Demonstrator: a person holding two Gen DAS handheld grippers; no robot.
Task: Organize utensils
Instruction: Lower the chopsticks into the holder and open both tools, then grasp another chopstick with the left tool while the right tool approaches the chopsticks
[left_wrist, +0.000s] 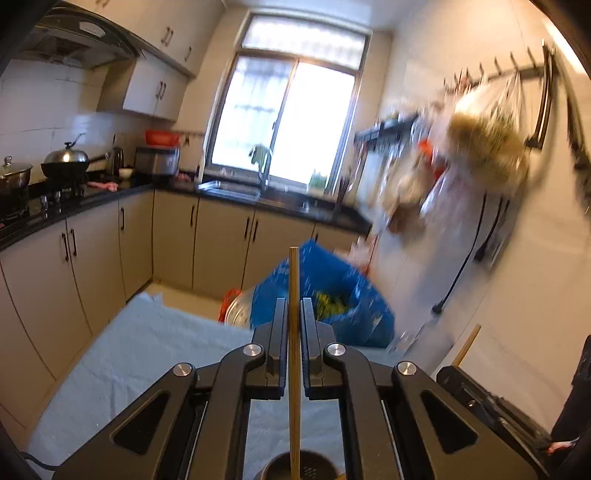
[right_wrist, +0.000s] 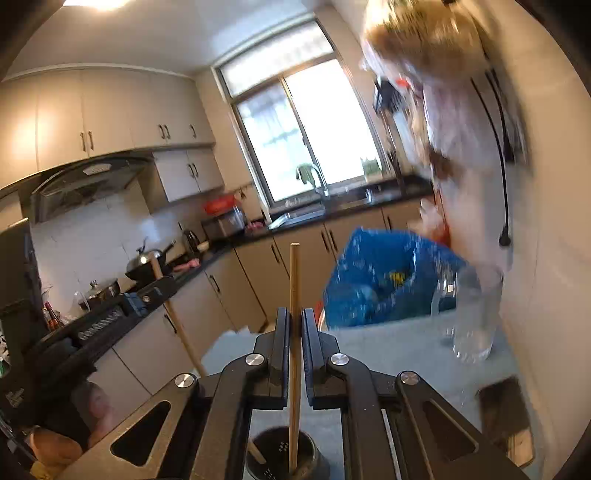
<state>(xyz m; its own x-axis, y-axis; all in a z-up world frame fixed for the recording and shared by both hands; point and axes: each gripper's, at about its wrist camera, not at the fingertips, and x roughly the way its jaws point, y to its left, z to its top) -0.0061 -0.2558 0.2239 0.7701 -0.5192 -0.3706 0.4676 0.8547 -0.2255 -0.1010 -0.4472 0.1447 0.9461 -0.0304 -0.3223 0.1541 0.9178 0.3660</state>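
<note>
Left gripper (left_wrist: 294, 321) and right gripper (right_wrist: 295, 328) each clamp one chopstick (left_wrist: 294, 295) (right_wrist: 294, 288) over holder (right_wrist: 284, 454); tips may miss rim, slip.

Daylight kitchen, fisheye, right side smearing

Window (left_wrist: 284, 118) is blowing out white in both wrist views, backlighting the sink counter (left_wrist: 280, 201). Ceiling lamp (right_wrist: 94, 3) is glaring at the top edge of the right view. Hanging bags (left_wrist: 484, 147) and blue bag (right_wrist: 388, 280) are streaking with motion blur; cabinets (left_wrist: 159, 88) are staying sharp. Edges are bowing, corners vignetting black.
</note>
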